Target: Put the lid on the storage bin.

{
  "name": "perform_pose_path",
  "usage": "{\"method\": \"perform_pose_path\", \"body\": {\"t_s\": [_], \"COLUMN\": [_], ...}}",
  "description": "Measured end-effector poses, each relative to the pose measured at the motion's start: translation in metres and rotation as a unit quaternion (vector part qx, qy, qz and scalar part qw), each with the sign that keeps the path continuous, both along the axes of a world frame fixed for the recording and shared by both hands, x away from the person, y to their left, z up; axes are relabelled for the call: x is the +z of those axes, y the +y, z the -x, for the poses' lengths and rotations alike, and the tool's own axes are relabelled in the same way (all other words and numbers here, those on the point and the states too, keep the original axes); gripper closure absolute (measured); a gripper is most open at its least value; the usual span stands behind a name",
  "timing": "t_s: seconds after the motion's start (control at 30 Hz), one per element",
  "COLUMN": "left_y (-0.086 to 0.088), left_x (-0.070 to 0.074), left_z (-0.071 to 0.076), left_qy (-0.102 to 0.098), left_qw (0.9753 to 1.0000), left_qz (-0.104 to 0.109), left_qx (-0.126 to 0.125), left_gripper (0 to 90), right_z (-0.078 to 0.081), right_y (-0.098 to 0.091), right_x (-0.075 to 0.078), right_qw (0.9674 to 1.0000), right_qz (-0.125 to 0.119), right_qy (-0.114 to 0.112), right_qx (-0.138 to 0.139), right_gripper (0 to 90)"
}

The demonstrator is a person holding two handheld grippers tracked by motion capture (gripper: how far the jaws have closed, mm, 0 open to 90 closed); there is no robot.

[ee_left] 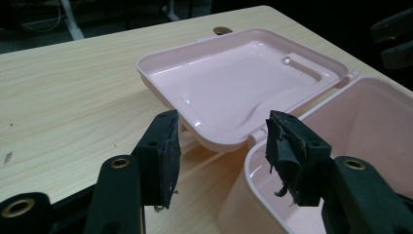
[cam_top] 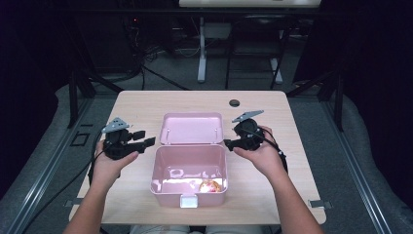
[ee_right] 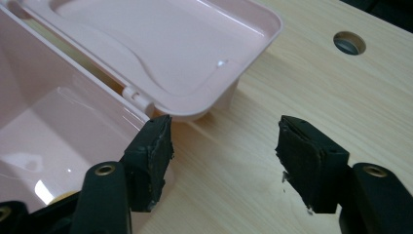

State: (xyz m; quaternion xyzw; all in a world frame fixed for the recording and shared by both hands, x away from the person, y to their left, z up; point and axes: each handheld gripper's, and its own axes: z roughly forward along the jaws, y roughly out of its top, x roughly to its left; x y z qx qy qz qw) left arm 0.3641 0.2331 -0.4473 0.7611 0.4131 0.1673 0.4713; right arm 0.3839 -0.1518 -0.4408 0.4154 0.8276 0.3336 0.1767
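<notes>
A pink plastic box (cam_top: 155,168) stands open in the middle of the table, its lid (cam_top: 190,129) laid flat behind it. A small round orange-and-yellow thing (cam_top: 210,185) lies inside at the front right. My left gripper (cam_top: 146,137) is at the box's rear left corner, open, with its jaws either side of the hinge corner (ee_left: 253,139) and touching nothing. My right gripper (cam_top: 228,143) is at the rear right corner, open. One of its fingers (ee_right: 148,156) hangs over the box rim (ee_right: 122,105) and the other over bare table.
The wooden table (cam_top: 272,122) has a round cable hole (cam_top: 234,103) behind the lid. A white latch (cam_top: 189,201) sits on the box's front wall. Bare tabletop lies left and right of the box. Desk legs and cables stand on the floor beyond.
</notes>
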Motion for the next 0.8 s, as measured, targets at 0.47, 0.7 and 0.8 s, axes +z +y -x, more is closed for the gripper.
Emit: {"method": "perform_pose_path", "body": {"t_s": [0.47, 0.7, 0.8], "left_y": [0.001, -0.005, -0.01], "left_x": [0.003, -0.007, -0.011], "left_z": [-0.031, -0.048, -0.056], "left_qy": [0.041, 0.062, 0.071], "left_qw": [0.9987, 0.997, 0.9961], "left_qz": [0.017, 0.008, 0.004], "left_qx": [0.024, 0.045, 0.051], "left_gripper": [52.1, 51.9, 52.1], "right_z": [-0.017, -0.025, -0.032], "right_y": [0.002, 0.001, 0.002], "right_x": [-0.006, -0.006, -0.009], "right_qw": [0.9974, 0.9949, 0.9933], "right_qz": [-0.059, -0.087, -0.1], "right_qy": [0.037, 0.042, 0.043], "right_qx": [-0.018, -0.029, -0.037], "right_gripper": [46.7, 49.8, 50.1]}}
